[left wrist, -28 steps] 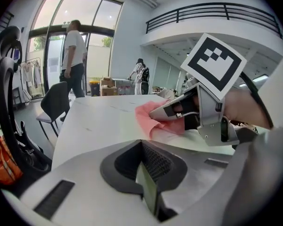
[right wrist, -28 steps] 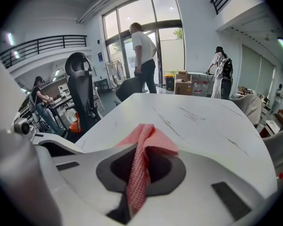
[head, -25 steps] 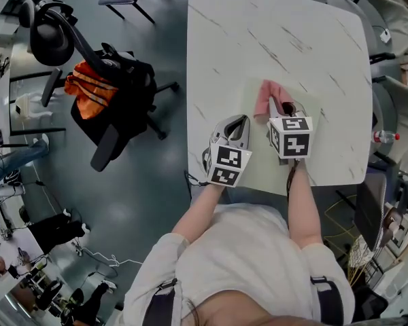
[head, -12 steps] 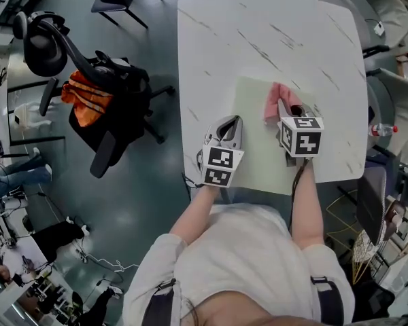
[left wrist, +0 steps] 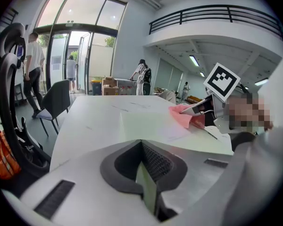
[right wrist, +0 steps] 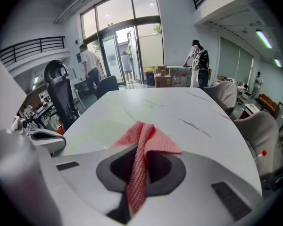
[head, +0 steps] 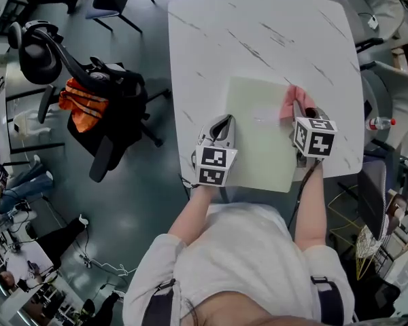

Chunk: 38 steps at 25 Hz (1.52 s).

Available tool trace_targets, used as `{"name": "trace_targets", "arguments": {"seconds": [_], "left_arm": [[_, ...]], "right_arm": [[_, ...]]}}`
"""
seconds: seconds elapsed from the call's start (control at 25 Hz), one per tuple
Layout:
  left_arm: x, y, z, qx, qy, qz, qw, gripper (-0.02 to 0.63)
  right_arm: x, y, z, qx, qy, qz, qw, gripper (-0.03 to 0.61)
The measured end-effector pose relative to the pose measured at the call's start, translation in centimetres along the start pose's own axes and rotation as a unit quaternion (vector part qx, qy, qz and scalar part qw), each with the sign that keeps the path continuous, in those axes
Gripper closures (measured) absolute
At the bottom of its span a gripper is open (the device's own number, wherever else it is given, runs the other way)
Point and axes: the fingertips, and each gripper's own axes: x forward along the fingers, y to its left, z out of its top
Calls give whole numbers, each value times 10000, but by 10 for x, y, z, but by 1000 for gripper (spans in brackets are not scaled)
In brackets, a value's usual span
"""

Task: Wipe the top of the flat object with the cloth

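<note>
A pale green flat sheet (head: 258, 138) lies on the white marble table (head: 258, 32), near its front edge. My left gripper (head: 220, 123) is shut on the sheet's left edge, and the thin edge (left wrist: 146, 190) shows pinched between its jaws. My right gripper (head: 301, 109) is shut on a pink cloth (head: 290, 103) at the sheet's far right side. The cloth (right wrist: 140, 159) runs up between those jaws and spreads on the surface ahead. The cloth (left wrist: 184, 116) and the right gripper (left wrist: 205, 111) also show in the left gripper view.
A black office chair (head: 115, 107) with an orange vest (head: 78, 95) stands left of the table. Grey chairs (head: 384, 94) and a bottle (head: 379, 123) are at the right. Several people (right wrist: 90, 62) stand near glass doors far behind the table.
My right gripper has dragged the pink cloth to the right across the sheet, from near its middle to its right side. The left gripper has kept its hold on the left edge.
</note>
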Motion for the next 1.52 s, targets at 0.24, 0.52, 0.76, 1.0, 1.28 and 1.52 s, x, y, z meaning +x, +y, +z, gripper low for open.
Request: {"name": "trace_targets", "arguments": {"seconds": [0.24,0.52,0.76,1.0,1.28,1.52], "left_arm": [[0,1,0,-17,-27,-2,10000,603],[-2,1,0,-105,-58,-62,9999,603],[-2,1,0,-129,-88,-85,9998,603],[-2,1,2,-154,-137,-114,9997,603],[-1,0,0,-128,-98,-121,9998,603],[-2,0,0,-120,-103,-130,9998,603]], "right_arm": [[-7,-7,-8,118,-23,11,9999,549],[-25,8,-32,262,-17,115,9996,549],[-43,19,-57,319,5,73,9995,549],[-52,34,-71,222,0,126,9997,549],[-42,68,-66,24,75,290,9995,549],[-41,86,-66,148,71,505,9986,549]]}}
